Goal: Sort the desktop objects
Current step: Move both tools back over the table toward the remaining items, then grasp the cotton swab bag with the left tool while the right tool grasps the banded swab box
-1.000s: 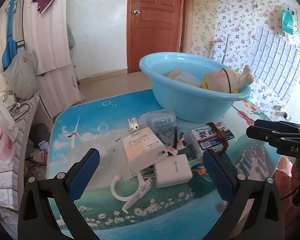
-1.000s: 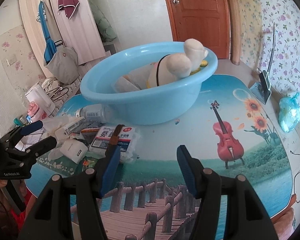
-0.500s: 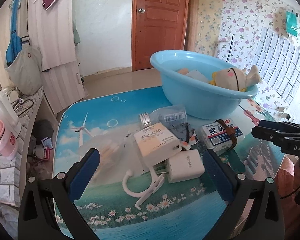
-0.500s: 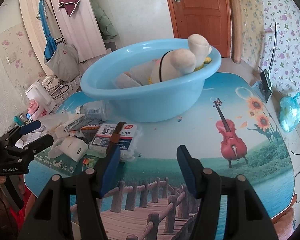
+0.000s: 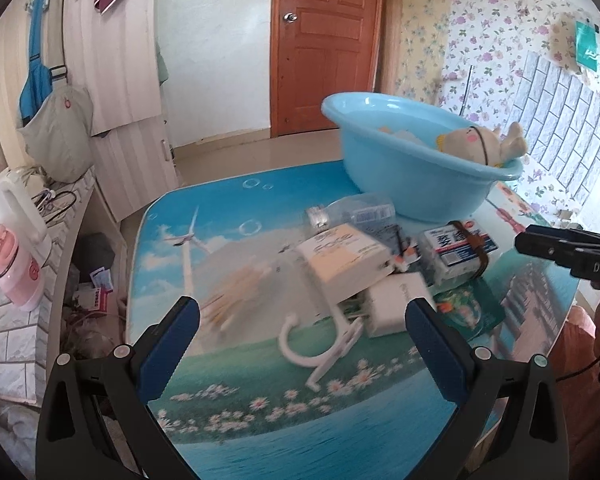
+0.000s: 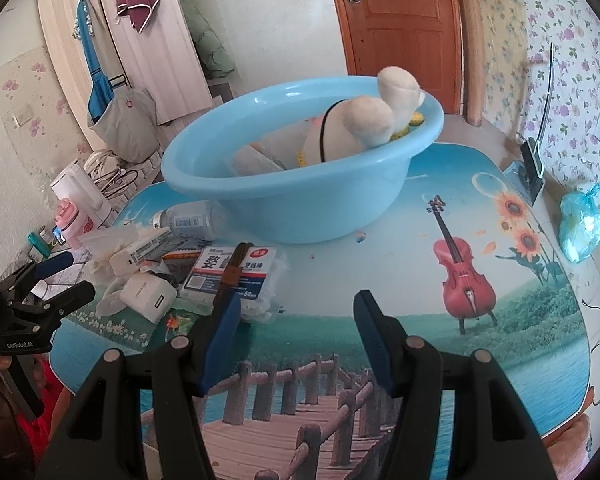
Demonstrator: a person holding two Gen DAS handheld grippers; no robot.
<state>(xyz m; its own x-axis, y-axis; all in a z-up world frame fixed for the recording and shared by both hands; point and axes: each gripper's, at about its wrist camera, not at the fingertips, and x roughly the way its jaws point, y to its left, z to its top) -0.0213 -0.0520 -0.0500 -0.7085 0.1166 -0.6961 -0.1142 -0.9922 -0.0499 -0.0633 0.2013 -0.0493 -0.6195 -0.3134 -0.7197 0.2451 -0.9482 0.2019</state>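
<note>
A light blue basin (image 5: 412,184) (image 6: 300,184) stands at the back of the picture-printed table and holds a plush toy (image 5: 480,144) (image 6: 364,124) and some packets. In front of it lies a pile: a white "Face" box (image 5: 344,256), a white charger (image 5: 396,306) (image 6: 150,296), a white plastic hook (image 5: 320,344), a floss-pick pack with a brown band (image 5: 458,246) (image 6: 236,270) and a small bottle (image 6: 188,220). My left gripper (image 5: 300,344) is open, just short of the hook. My right gripper (image 6: 296,332) is open over bare table, right of the floss pack.
A blue knotted bag (image 6: 580,228) and a phone stand (image 6: 534,164) sit at the table's right edge. A kettle (image 5: 8,204) and pink cup (image 5: 16,272) stand on a side counter to the left. The violin and bridge print (image 6: 464,272) has nothing on it.
The left gripper view has swung left and pulled back, so the pile and basin sit further right in it. The right gripper has crept slightly forward. Nothing was picked up.
</note>
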